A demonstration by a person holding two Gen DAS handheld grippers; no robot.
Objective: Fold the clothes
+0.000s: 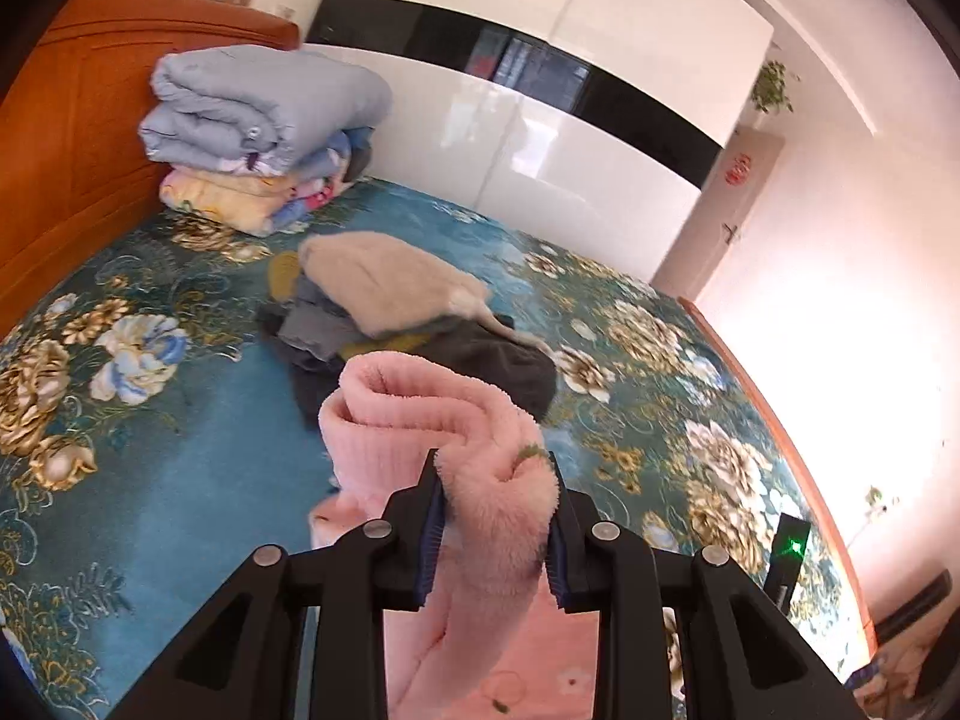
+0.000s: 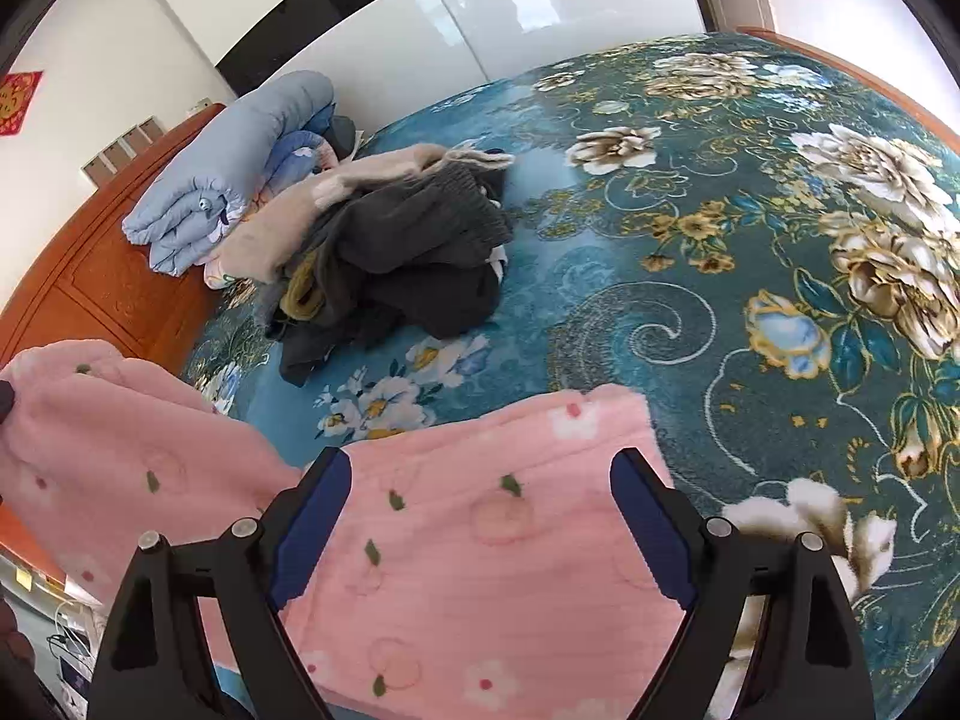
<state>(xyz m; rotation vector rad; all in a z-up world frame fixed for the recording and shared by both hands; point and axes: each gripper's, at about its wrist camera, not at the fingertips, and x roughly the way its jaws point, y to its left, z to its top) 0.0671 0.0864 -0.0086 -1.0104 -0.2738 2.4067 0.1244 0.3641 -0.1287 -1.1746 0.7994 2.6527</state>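
Pink fleece garment (image 2: 480,546): fluffy, printed with small flowers and leaves, lying partly spread on the bed near its front edge, with one part lifted off the cover
Left gripper (image 1: 495,468): jaws pinching a thick bunched fold of the pink fleece garment (image 1: 420,414); the fleece bulges out between the blue pads and rolls over in front of them, and more of it hangs below
Right gripper (image 2: 480,462): jaws spread wide, blue pads well apart, above the flat part of the garment; neither finger visibly grips it, and whether the tips touch the fabric cannot be told
Raised part, right wrist view: at the left edge of the picture the garment rises up to a dark object; what that object is cannot be told
Bed cover (image 2: 690,240): teal with large white, gold and blue flowers, carrying everything named here
Clothes pile (image 2: 396,240): loose heap towards the middle of the bed, beyond the pink garment and apart from it; dark grey knits, a mustard piece, and a beige garment (image 1: 384,282) on top
Folded quilts (image 1: 258,114): pale blue one stacked on patterned ones, at the head end of the bed against the headboard, just beyond the clothes pile
Headboard (image 1: 78,138): orange-brown wood along the head edge of the bed
Wardrobe (image 1: 540,120): glossy white doors with a black band, behind the far side of the bed
Door (image 1: 720,210): pale, at the right end of the wardrobe
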